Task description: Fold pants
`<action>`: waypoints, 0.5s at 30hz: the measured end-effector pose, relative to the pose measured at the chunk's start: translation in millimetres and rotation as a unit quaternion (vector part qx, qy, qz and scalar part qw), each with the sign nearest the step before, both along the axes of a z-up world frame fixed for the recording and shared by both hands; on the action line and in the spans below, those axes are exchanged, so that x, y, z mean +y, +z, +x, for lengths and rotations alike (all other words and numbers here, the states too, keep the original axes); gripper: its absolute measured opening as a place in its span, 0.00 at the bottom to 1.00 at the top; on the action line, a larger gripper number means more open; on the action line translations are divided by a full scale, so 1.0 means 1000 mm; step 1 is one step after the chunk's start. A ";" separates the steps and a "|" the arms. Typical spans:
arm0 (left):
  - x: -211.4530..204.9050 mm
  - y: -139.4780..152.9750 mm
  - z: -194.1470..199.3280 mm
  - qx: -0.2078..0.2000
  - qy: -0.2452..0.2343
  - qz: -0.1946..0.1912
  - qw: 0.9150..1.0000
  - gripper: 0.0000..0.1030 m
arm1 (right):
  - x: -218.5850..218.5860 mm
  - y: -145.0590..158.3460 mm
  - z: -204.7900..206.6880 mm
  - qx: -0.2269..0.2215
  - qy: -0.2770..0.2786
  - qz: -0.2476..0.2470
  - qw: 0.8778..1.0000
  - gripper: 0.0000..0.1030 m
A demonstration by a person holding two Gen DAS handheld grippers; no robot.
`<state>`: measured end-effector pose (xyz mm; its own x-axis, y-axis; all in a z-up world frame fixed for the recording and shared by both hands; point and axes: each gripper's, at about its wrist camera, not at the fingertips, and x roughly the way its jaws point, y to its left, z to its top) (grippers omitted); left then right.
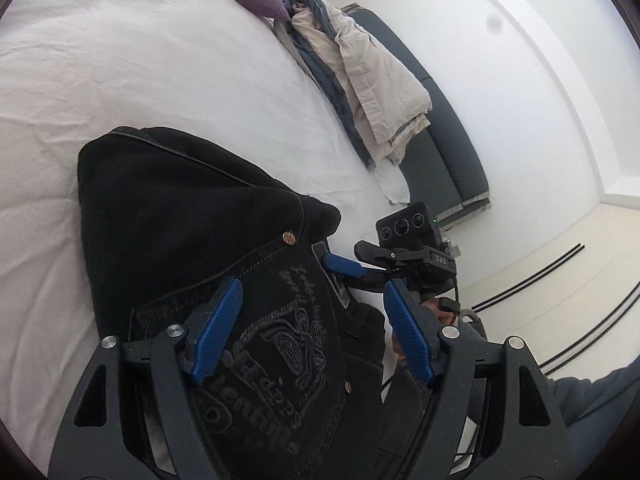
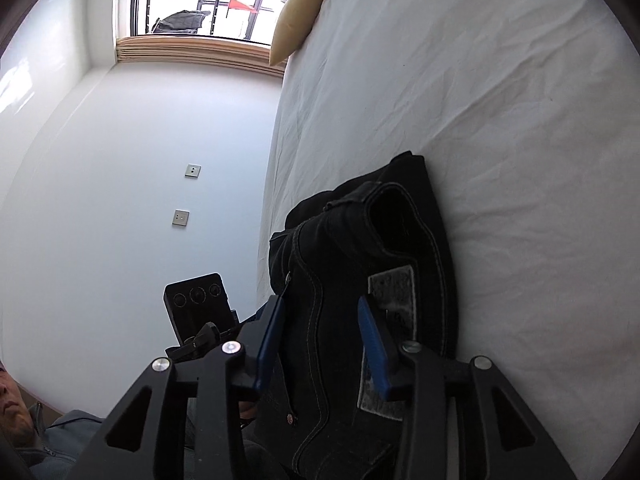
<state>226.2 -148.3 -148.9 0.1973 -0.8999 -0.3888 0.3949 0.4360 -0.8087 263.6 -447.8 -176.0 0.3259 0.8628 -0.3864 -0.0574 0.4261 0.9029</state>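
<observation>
Black jeans (image 1: 192, 216) lie bundled, partly folded, on the near white bedsheet (image 1: 120, 80); left gripper (image 1: 316, 332) and right gripper (image 2: 324, 340) jaws stand open astride the denim; squaring remains.

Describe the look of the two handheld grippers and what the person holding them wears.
Each gripper, left gripper and right gripper, has a black angular frame with triangular cut-outs, silver round pivot bolts and ribbed blue finger pads. A black box with three round lenses sits on top; a dark cable runs beneath it. The person wears a grey-blue sleeve and zipped top.
</observation>
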 end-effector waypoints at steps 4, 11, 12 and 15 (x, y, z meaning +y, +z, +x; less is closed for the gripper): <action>0.007 0.010 -0.032 -0.018 -0.009 -0.002 1.000 0.70 | 0.012 0.010 -0.020 -0.009 0.036 -0.017 0.999 0.59; -0.014 0.018 -0.070 -0.021 -0.067 0.027 0.997 0.70 | 0.025 0.006 -0.050 0.000 0.050 -0.042 0.998 0.60; -0.017 0.015 -0.071 -0.019 -0.069 0.033 0.997 0.70 | 0.025 0.005 -0.052 0.001 0.047 -0.040 0.998 0.60; -0.027 0.018 -0.078 -0.026 -0.083 0.030 0.996 0.70 | 0.026 0.011 -0.057 -0.005 0.033 -0.035 0.999 0.60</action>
<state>147.9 -175.0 -130.6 0.0698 -0.8969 -0.4368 0.5056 0.4092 -0.7595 206.3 -421.9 -164.9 0.2728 0.8538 -0.4434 -0.0955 0.4826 0.8706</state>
